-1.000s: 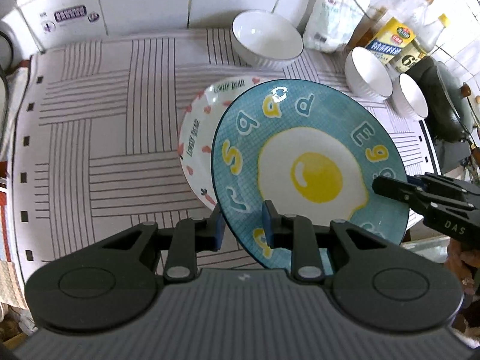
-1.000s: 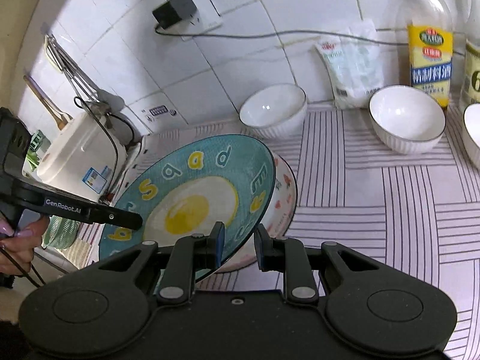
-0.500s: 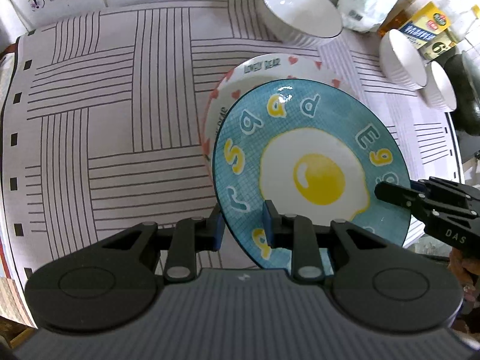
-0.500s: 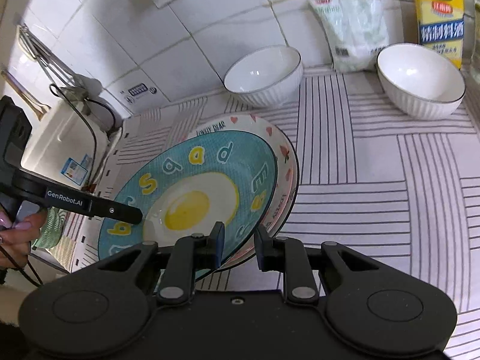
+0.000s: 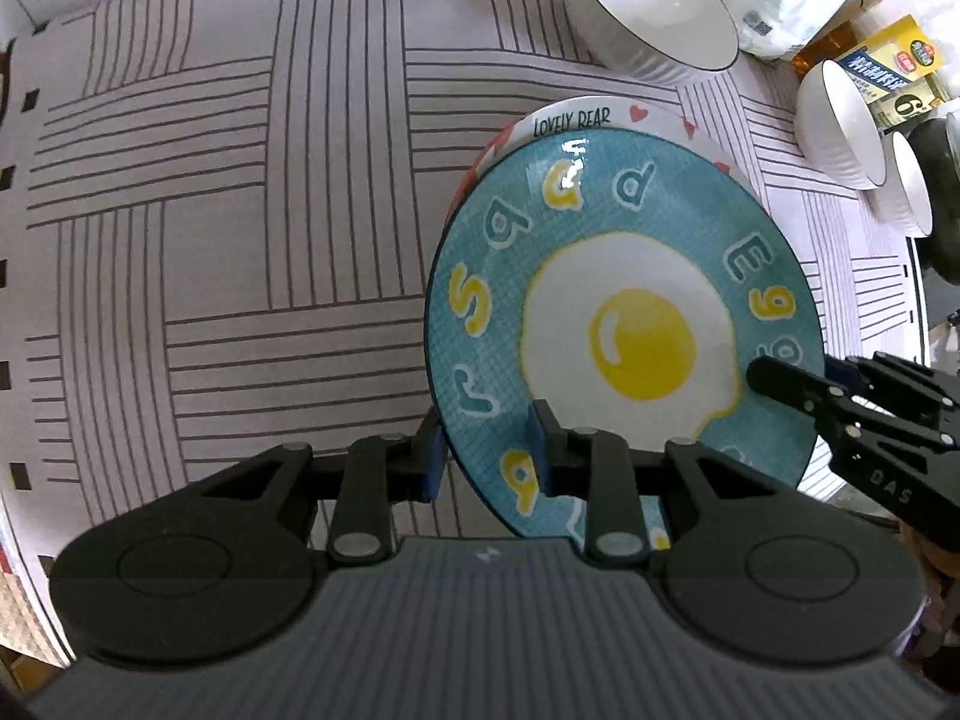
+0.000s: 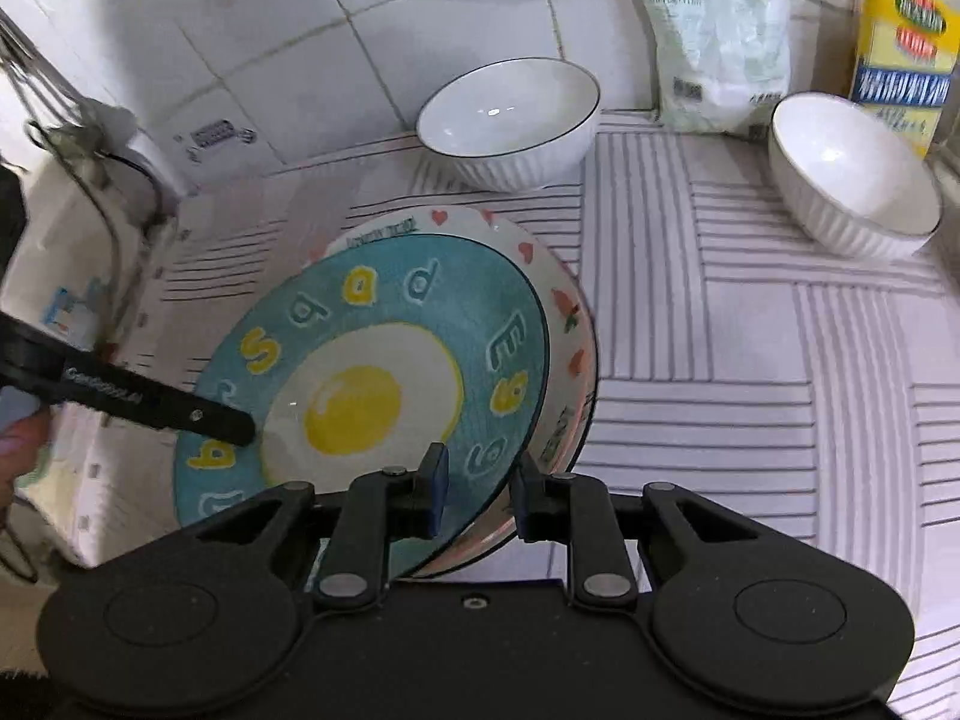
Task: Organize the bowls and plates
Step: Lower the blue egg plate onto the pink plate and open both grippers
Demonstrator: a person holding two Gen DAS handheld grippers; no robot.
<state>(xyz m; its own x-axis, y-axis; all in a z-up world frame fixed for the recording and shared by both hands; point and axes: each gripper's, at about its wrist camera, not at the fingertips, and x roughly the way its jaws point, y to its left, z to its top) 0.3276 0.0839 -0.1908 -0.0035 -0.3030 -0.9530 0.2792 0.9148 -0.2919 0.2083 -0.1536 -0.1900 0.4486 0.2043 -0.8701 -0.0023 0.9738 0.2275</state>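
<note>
left gripper: jaws just eased, rim between | right gripper: same | round teal fried-egg ceramic plate: atop white heart-rimmed plate

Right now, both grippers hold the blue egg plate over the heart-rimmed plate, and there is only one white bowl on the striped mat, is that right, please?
Not quite: there is more than one bowl. The right wrist view shows one white bowl by the wall and a second bowl to its right; the left wrist view shows a third. The rest holds: left gripper and right gripper hold the egg plate over the heart-rimmed plate.

Home kitchen: tiled wall, bowls, oil bottle.
</note>
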